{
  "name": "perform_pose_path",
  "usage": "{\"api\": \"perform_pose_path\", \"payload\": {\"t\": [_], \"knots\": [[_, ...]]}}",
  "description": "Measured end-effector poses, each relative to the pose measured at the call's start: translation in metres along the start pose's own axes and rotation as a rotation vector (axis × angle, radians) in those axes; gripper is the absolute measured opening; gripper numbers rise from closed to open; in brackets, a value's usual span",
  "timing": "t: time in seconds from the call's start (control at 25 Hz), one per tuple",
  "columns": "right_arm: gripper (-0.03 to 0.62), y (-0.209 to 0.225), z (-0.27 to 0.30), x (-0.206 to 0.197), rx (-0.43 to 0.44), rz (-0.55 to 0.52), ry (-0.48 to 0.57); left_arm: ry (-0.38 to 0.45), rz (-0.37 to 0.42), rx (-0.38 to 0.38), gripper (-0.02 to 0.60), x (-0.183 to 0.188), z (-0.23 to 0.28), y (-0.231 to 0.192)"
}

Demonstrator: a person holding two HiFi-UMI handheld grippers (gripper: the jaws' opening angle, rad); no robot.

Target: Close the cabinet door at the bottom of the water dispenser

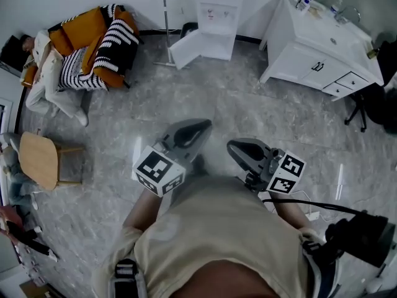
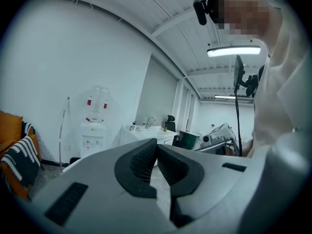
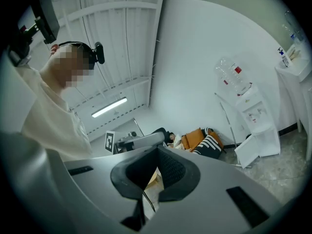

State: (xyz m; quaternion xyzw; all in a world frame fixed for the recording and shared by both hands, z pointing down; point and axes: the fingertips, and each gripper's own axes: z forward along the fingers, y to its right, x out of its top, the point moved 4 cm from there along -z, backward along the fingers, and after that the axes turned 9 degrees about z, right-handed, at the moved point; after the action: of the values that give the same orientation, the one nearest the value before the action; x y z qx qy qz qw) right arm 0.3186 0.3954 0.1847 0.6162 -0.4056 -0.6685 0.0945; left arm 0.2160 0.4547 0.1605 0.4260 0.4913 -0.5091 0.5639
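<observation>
The white water dispenser [image 1: 217, 14] stands against the far wall. Its bottom cabinet door [image 1: 186, 48] hangs open, swung out to the left. In the head view both grippers are held low over the grey floor, well short of the dispenser. My left gripper [image 1: 201, 128] and my right gripper [image 1: 234, 146] are both shut with nothing between the jaws. The left gripper view has the dispenser [image 2: 92, 133] far off at left, beyond the closed fingertips [image 2: 156, 147]. In the right gripper view the dispenser [image 3: 251, 113] and its open door [image 3: 249, 152] are at right, past the shut jaws.
A white sink cabinet [image 1: 322, 54] stands right of the dispenser, with a dark office chair [image 1: 372, 101] beyond it. An orange armchair with a striped blanket [image 1: 99, 45] and a person on it is at left. A wooden stool [image 1: 38, 160] and a thin pole [image 1: 165, 23] are also there.
</observation>
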Motion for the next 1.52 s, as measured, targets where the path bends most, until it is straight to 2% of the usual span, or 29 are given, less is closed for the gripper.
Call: {"api": "perform_pose_path", "payload": {"t": [0.12, 0.32, 0.44, 0.6, 0.92, 1.08, 1.16, 1.32, 1.52], "knots": [[0.015, 0.012, 0.037, 0.007, -0.006, -0.004, -0.005, 0.003, 0.021, -0.027, -0.006, 0.001, -0.005, -0.035], [0.015, 0.036, 0.091, 0.007, -0.058, 0.06, -0.009, 0.003, 0.024, -0.043, -0.006, -0.004, -0.023, -0.093], [0.015, 0.045, 0.102, 0.017, -0.072, 0.064, -0.02, 0.026, 0.008, -0.045, -0.006, 0.0, -0.019, -0.11], [0.015, 0.061, 0.109, 0.032, -0.074, 0.068, -0.007, 0.011, -0.006, -0.058, -0.006, 0.0, -0.001, -0.128], [0.015, 0.117, 0.093, 0.068, -0.047, 0.128, 0.035, -0.046, -0.005, -0.054, -0.006, 0.005, 0.063, -0.148], [0.017, 0.159, 0.071, 0.097, -0.016, 0.239, 0.047, -0.079, 0.001, -0.038, -0.006, 0.018, 0.109, -0.149], [0.017, 0.178, 0.056, 0.112, 0.001, 0.262, 0.051, -0.099, 0.006, -0.037, -0.006, 0.023, 0.138, -0.151], [0.015, 0.212, 0.035, 0.138, 0.013, 0.274, 0.025, -0.14, 0.003, -0.055, -0.006, 0.033, 0.189, -0.157], [0.015, 0.244, -0.008, 0.152, -0.001, 0.352, -0.005, -0.173, 0.019, -0.072, -0.006, 0.044, 0.232, -0.146]]}}
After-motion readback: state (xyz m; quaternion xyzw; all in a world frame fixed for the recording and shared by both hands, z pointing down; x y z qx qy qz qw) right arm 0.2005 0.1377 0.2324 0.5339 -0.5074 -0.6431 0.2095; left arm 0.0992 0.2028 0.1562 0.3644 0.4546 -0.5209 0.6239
